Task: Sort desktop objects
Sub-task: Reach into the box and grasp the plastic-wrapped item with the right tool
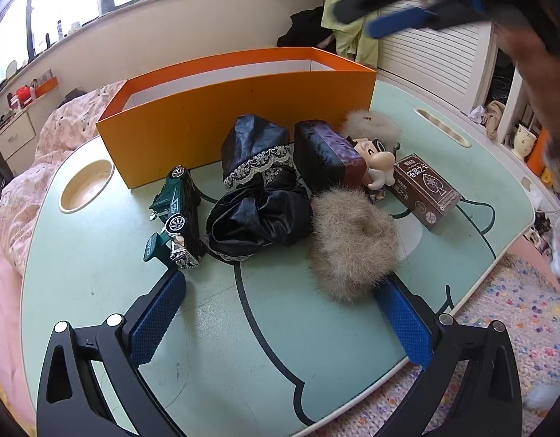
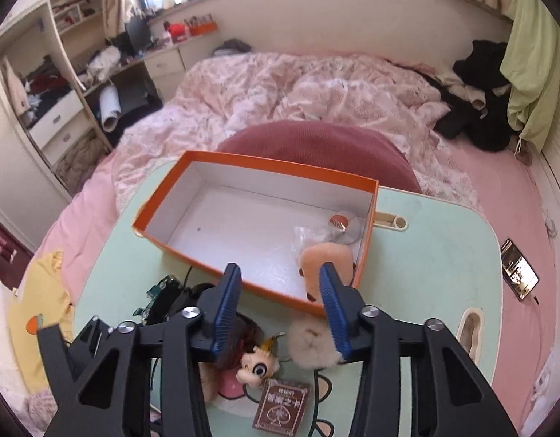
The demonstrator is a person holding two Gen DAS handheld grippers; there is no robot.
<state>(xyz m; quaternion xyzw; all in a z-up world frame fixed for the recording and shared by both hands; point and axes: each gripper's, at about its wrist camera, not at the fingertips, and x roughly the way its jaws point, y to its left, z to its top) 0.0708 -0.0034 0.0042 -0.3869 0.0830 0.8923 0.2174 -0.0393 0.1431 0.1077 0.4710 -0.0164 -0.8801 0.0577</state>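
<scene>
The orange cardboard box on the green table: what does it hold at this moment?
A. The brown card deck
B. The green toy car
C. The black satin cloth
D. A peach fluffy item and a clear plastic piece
D. In the right wrist view the orange cardboard box holds a peach fluffy item and a clear plastic piece; the other things lie outside on the table.

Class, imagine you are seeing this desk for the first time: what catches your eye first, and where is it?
The orange box at the table's far side stands out, a peach plush lying in its right end. In front of it sits a clutter: a green toy car at the left, black satin cloth in the middle, and a card box at the right.
</scene>
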